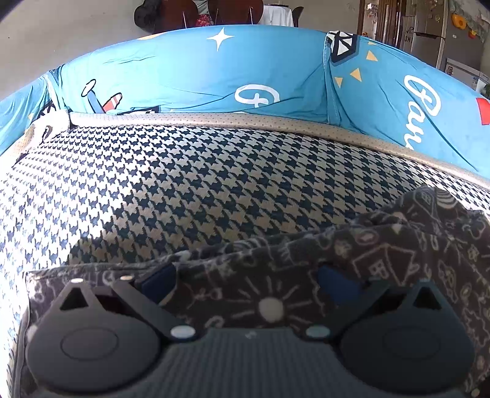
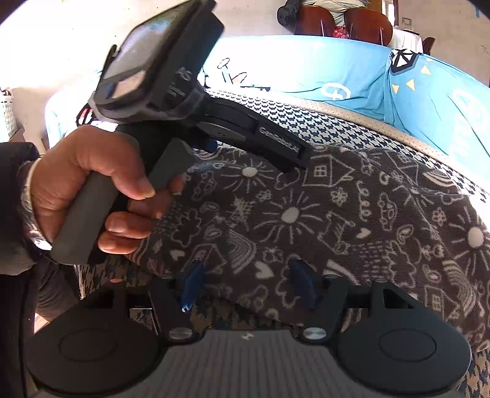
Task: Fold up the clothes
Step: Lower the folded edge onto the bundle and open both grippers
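Observation:
A dark grey garment (image 1: 382,254) printed with white doodles of suns and houses lies on a houndstooth cushion (image 1: 183,183). My left gripper (image 1: 248,281) stands open at the garment's near edge. Its blue pads (image 1: 159,281) are wide apart with cloth lying loose between them. In the right wrist view the garment (image 2: 306,214) spreads across the cushion (image 2: 306,122). My right gripper (image 2: 246,284) is open over the near hem, and its pads (image 2: 191,284) are clear of the cloth. A hand (image 2: 92,183) holds the left gripper's handle, and that gripper's fingers (image 2: 284,153) point down onto the garment's far part.
A blue cartoon-print cover (image 1: 214,70) rises behind the cushion past a beige piped edge (image 1: 245,118). Wooden chairs (image 1: 183,12) and a white-clothed table stand beyond it. A grey fridge (image 1: 428,33) is at the far right.

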The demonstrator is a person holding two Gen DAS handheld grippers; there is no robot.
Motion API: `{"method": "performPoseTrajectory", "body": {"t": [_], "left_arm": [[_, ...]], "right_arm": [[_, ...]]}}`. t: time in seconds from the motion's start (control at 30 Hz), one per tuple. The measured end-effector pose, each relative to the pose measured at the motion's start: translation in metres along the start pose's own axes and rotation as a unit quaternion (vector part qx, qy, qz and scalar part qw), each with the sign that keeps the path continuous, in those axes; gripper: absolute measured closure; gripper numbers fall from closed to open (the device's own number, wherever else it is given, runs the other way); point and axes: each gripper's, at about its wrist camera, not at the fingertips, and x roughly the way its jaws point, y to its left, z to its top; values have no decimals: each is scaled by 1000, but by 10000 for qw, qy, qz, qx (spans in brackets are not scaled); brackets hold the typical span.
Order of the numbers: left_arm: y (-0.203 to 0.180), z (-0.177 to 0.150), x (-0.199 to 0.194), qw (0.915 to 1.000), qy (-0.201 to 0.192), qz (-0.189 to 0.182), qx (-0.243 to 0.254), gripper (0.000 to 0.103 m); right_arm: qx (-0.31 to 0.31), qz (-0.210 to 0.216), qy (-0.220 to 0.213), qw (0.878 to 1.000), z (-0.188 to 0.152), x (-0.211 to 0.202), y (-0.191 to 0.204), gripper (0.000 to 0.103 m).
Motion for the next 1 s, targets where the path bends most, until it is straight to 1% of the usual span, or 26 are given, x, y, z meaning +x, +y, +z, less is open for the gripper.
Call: {"method": "performPoseTrajectory", "body": {"t": [0.13, 0.27, 0.4, 0.5, 0.7, 0.83, 1.0], "left_arm": [[-4, -1, 14, 9999, 36, 139, 22, 0], [-6, -2, 21, 9997, -62, 213, 133, 0], [-4, -3, 24, 9996, -134, 215, 160, 0], [-3, -5, 24, 9994, -203, 225, 157, 0], [-5, -9, 21, 9990, -304, 289, 124, 0], [-6, -9, 19, 9988, -337, 325, 123, 0], [-6, -10, 18, 9988, -345, 330, 118, 0]], "right_arm": [[21, 42, -63, 10000, -3, -3, 0, 38], [38, 102, -163, 9998, -7, -9, -2, 38], [243, 168, -362, 9989, -10, -23, -7, 39], [291, 67, -594, 9978, -13, -33, -11, 39], [508, -405, -974, 9931, -10, -45, -31, 39], [672, -832, -1143, 9877, -3, -47, -46, 39], [799, -1176, -1366, 9804, 4, -49, -64, 39]]}}
